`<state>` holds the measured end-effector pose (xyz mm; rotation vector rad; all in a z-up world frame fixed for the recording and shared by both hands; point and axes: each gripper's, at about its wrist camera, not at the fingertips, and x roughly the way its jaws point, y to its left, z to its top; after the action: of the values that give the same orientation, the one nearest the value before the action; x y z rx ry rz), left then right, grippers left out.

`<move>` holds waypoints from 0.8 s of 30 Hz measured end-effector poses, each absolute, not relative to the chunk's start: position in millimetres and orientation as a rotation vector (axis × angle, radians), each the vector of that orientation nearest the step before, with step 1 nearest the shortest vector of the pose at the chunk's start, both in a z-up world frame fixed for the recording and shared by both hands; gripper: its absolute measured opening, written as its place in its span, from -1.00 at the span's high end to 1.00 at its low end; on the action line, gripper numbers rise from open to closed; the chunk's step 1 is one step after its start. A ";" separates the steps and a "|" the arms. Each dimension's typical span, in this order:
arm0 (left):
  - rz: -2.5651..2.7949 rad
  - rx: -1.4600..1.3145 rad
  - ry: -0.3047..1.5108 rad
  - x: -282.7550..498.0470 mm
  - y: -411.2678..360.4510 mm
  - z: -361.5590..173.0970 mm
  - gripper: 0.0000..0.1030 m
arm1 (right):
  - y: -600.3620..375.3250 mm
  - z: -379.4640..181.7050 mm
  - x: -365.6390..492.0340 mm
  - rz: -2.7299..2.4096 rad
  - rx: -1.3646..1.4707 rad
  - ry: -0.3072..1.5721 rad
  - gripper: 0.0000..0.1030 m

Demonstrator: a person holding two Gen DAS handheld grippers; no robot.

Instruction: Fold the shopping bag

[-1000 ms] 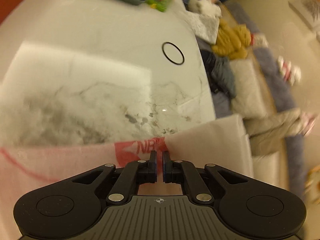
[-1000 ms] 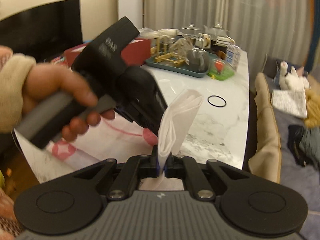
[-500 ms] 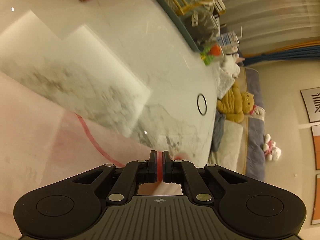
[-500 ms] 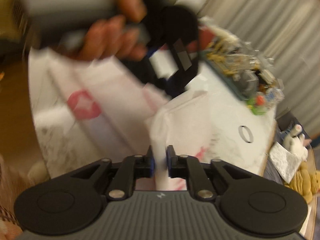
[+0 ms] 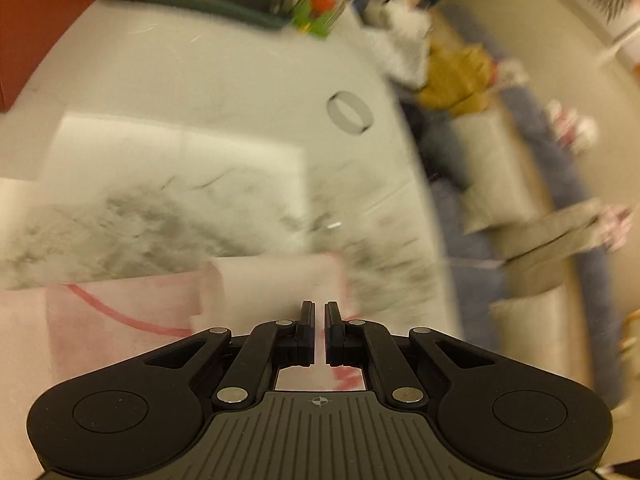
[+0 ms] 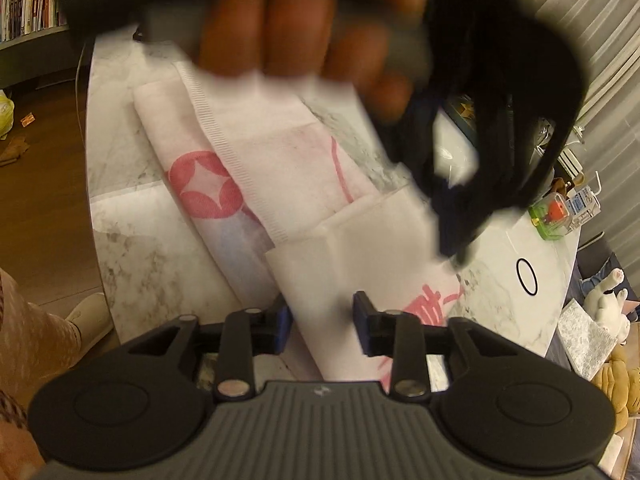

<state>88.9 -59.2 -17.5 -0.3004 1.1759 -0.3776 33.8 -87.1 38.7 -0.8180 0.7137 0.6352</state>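
One limp, featherlight shopping bag (image 6: 280, 168): pinch doubled edges, since single layers sag. Your right gripper (image 6: 322, 322) has just been opening, pads clear of the flap between them; your left gripper (image 5: 319, 316) is closed, whether on cloth you can't tell.

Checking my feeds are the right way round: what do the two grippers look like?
Both look alike: black linkage arms with silver rivets on a ribbed grey body with round side discs. The right gripper has blue pads; the left gripper has a crosshair mark on its body.

My right claw (image 6: 320, 322) is black with blue pads, silver screws and a ribbed grey body; my left claw (image 5: 319, 334) matches.
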 end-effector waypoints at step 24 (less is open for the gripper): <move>-0.470 -0.240 1.151 27.4 -50.5 -19.5 0.95 | -160.6 32.8 75.0 0.669 -0.340 0.921 0.41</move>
<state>27.4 -50.5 -19.5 -0.2396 1.1507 -0.4700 75.0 -160.6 32.8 -0.3396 0.9208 0.6686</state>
